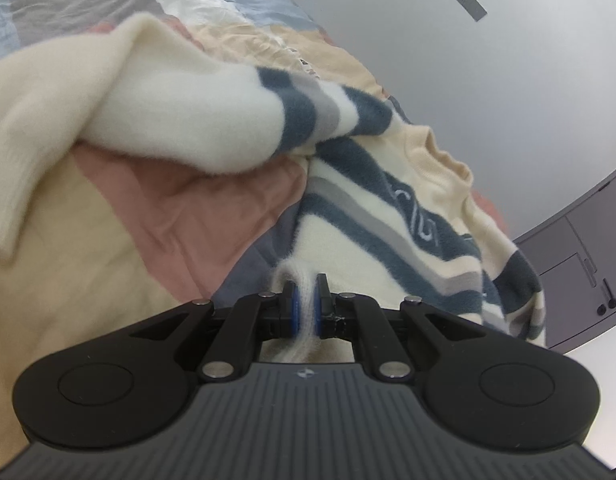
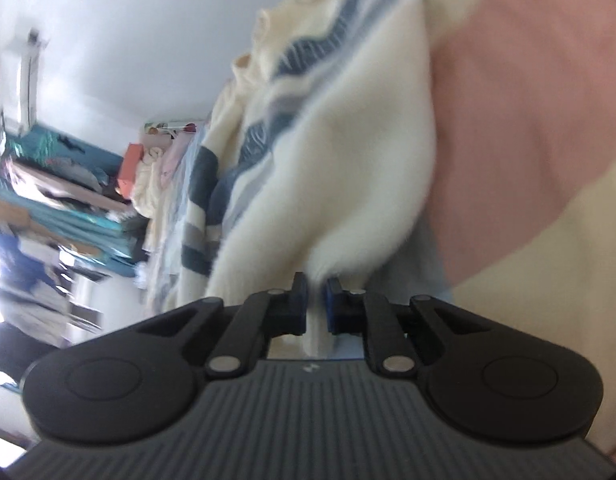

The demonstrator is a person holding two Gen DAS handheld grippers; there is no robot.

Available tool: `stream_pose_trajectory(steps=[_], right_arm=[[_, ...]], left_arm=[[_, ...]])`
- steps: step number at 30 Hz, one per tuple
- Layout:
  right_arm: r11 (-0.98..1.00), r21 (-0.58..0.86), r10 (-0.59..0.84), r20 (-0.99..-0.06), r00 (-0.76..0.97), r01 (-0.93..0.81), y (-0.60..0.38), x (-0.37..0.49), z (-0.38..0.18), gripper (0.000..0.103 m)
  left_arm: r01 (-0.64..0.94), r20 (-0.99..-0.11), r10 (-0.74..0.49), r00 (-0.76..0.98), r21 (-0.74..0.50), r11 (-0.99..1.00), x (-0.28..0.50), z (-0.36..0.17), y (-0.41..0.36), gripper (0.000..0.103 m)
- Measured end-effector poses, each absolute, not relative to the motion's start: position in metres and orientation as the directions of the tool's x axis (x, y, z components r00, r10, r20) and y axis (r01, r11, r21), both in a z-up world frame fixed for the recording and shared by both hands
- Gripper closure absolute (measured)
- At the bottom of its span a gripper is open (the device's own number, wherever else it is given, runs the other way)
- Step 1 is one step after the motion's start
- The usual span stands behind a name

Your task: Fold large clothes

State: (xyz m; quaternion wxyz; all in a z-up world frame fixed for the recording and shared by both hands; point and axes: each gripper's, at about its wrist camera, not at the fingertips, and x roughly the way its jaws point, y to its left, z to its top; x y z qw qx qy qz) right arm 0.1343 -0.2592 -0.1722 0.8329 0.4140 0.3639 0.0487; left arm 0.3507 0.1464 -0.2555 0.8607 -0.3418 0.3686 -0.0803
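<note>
Only the left wrist view gives the whole lie of the sweater (image 1: 348,200): a fuzzy cream knit banded in dark teal and grey, spread from the centre to the right of the frame over a patchwork bedspread (image 1: 167,208) of pink, pale yellow, grey and light blue blocks, its ribbed neckline toward the right and one sleeve folded across the upper left with the cuff hanging at the left edge. At the lower centre the left gripper (image 1: 305,308) is clenched on a pinch of the cream fabric, the fibres squeezed into a thin white tuft between its blue pads (image 1: 292,308). Beyond the bed a plain pale wall fills the upper right, with grey cabinet panels at the right edge. The right wrist view shows what the other cannot — a cluttered room at its left side, with teal and blue stacked cloth, an orange box (image 2: 131,170) and a bright window glare at the lower left, all smeared by motion blur. Here the sweater rises through the middle of the frame as a soft, blurred mass, the pink and yellow bedspread to its right. The right gripper (image 2: 316,304) grasps a narrow fold of the same cream knit — its black fingers (image 2: 297,304) drawn in close on the fabric.
</note>
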Motion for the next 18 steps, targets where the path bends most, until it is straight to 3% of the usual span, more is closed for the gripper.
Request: stream_pose_trajectory(steps=[9,14,18], right_arm=[[0.862,0.455,0.176,-0.682,0.710,0.224,-0.291,0.091,-0.102,0.094],[0.955,0.180,-0.030,-0.729,0.684,0.234,-0.294,0.071,-0.089,0.095],[0.943,0.192,-0.019,-0.785,0.620,0.272,-0.315,0.060,-0.099,0.100]], left_arm=[[-0.024,-0.527,-0.431,0.733,-0.652,0.758,0.292,-0.219,0.142,0.095],[0.011,-0.540,-0.445,0.714,-0.626,0.779,0.259,-0.209,0.130,0.096],[0.017,-0.587,-0.432,0.685,-0.579,0.815,0.237,-0.212,0.116,0.095]])
